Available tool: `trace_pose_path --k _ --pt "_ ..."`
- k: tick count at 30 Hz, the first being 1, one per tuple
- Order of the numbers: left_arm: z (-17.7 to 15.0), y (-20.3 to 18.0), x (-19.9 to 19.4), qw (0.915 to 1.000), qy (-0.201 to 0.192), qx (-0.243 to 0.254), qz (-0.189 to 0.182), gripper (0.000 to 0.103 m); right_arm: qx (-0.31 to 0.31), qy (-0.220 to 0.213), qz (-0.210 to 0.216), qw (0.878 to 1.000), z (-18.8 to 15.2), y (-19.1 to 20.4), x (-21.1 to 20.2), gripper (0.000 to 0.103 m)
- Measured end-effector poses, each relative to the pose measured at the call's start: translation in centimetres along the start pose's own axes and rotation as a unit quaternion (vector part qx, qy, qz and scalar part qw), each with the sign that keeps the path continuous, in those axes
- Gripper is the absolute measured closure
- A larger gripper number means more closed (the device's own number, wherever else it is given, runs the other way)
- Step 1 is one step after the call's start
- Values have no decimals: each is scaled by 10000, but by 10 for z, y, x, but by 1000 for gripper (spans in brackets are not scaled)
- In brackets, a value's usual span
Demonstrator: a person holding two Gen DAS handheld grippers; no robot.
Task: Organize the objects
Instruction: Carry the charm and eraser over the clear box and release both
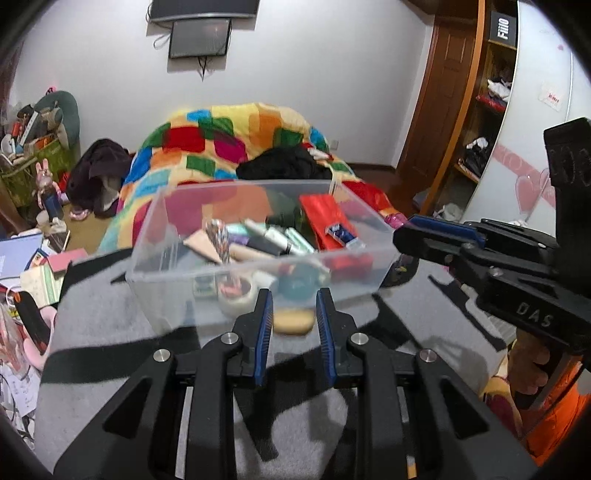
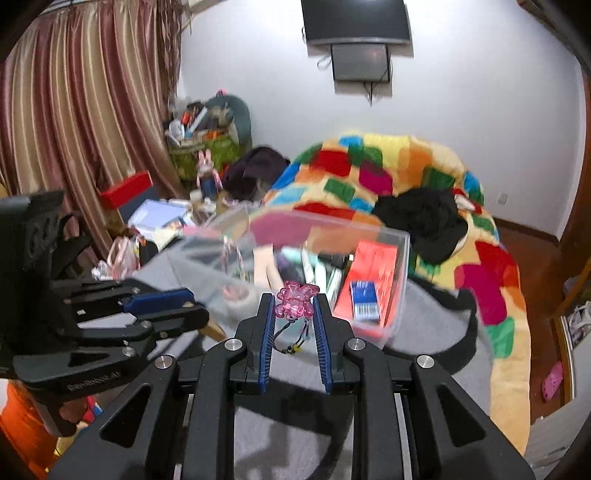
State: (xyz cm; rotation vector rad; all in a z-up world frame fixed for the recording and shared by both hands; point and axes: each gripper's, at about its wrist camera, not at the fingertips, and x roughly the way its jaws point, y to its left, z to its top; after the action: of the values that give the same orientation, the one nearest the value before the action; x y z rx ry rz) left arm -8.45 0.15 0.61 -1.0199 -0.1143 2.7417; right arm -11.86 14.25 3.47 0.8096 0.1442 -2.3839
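White walls [image 1: 314, 66], striped curtains [image 2: 81, 110], a wooden door [image 1: 439, 92], patchwork-blanketed bed [image 2: 406, 166], wall-mounted screen [image 2: 356, 18]

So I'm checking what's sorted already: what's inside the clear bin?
Inside the clear bin: a red packet, several tubes, a tape roll. Items beneath the pile are covered.

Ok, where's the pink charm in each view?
Left wrist: only a pink sliver shows at the right gripper's tip, right of the bin; likely the charm, but I can't confirm.
Right wrist: pink charm low centre, clamped between the right gripper's fingertips, its cord hanging below.
Shared landmark: the clear bin.
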Motion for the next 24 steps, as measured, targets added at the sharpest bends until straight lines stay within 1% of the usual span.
trace_pose_path --k 3,8,11,14,16,18,19,20,22,23,24 --pt "8 -3 -6 9999 -168 -6 -10 80 19 -213 -16 9998 10 0 -9 84" --pt "30 -4 -11 9990 -445 -14 -45 80 6 -421 -152 9990 25 0 -12 84" --pt "36 -5 -8 9991 -418 32 -114 79 21 -484 -209 9986 32 -3 -10 84" --pt "28 -9 3 9994 -182 171 -220 79 91 -516 -318 9981 38 -11 -3 84" --pt "20 -13 13 9994 53 255 -243 75 125 -522 -415 9977 41 -15 1 84" --pt "7 -18 30 9979 421 377 -303 64 202 -415 -440 9980 41 -23 10 84" --pt "3 -21 37 9970 577 432 -295 60 266 -316 -432 9982 40 -28 17 84" --pt "-4 -23 46 9952 785 512 -283 54 286 -258 -452 9982 38 -31 21 84" --pt "-12 -26 56 9923 1033 577 -356 51 314 -119 -493 9982 33 -36 29 84" --pt "-16 -28 64 9897 1225 598 -431 47 346 -36 -480 9982 31 -39 34 84" --pt "-19 -29 69 9882 1332 601 -460 44 370 28 -455 9983 30 -42 38 84"
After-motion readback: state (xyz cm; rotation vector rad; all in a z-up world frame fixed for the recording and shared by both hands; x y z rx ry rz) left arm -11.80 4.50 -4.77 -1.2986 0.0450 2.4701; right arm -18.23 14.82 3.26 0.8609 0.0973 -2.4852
